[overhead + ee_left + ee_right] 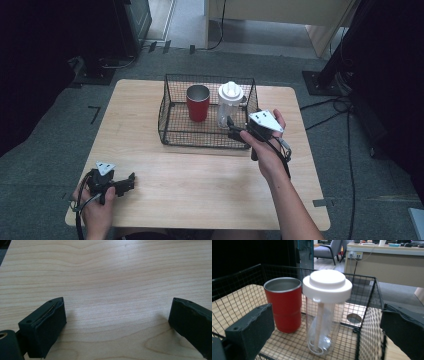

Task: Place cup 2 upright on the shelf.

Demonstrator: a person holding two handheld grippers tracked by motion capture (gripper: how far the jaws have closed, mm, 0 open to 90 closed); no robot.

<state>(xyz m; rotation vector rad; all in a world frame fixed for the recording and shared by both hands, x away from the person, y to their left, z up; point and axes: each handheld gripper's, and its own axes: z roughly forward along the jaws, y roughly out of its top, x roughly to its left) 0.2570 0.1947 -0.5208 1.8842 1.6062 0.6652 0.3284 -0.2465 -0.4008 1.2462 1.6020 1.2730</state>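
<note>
A black wire basket stands on the far middle of the wooden table. Inside it, a red steel-lined cup stands upright at the left and a clear bottle with a white lid at the right. My right gripper hovers open at the basket's front right corner, pointing at the bottle. In the right gripper view the bottle stands ahead between the open jaws of the right gripper, apart from them, with the cup to its left. My left gripper rests open near the table's front left; its jaws hold nothing and the left gripper faces bare wood.
The basket's wire rim and right wall lie between my right gripper's jaws and the bottle. Bare tabletop spreads in front of the basket. Black stands and cables sit on the grey floor around the table.
</note>
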